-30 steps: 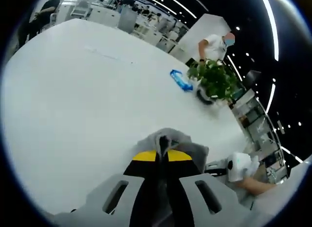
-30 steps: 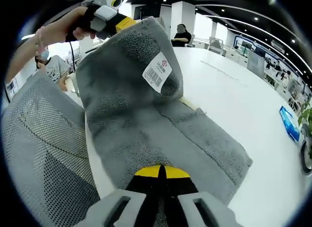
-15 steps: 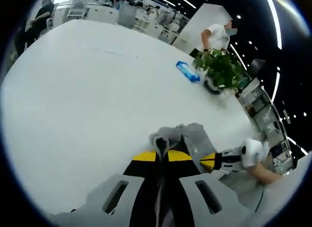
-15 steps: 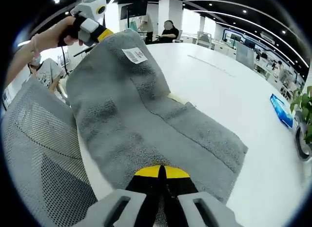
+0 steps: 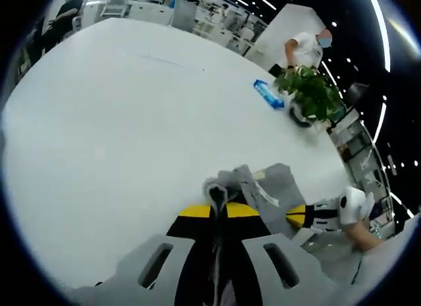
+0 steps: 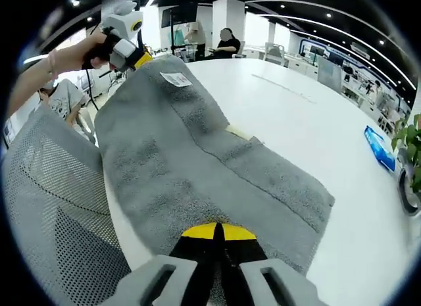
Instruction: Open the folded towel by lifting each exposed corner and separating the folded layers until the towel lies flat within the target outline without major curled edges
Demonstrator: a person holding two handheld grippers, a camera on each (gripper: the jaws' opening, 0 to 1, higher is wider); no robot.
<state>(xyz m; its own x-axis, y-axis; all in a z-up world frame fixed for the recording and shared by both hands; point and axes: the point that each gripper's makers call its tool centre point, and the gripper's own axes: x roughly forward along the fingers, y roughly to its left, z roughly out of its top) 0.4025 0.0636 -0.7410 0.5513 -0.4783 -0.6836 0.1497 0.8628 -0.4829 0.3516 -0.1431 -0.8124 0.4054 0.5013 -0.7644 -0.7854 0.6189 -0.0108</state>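
While the towel (image 6: 197,181) is stretched between two pinched corners, most of it hangs clear of the counter (image 6: 309,115), and only its far strip lies on the white top, near the edge. Seen in the right gripper view, from left to right: a mesh chair back (image 6: 52,207) stands below the cloth, the left gripper (image 6: 135,54) is held high at the upper left in a hand (image 6: 92,46), the grey towel runs down from it with its label (image 6: 175,79) facing up, and a blue packet (image 6: 378,147) and a plant (image 6: 411,161) sit well apart at the far right.

The main risk is judged to be a slip: if one corner is tugged harder than the other, cloth could be pulled from the fingers and the loose half dropped over the counter edge onto the chair. A fold is also seen along the far strip; if the towel is lowered slack, that layer may be trapped under and curled.

The left gripper's fingers are closed on a bunched corner, as seen in the left gripper view (image 5: 216,195). The right gripper (image 6: 218,235) is kept low and near the body, its fingers shut on the near towel edge. The left hand is raised and reached away, so the cloth is slanted.
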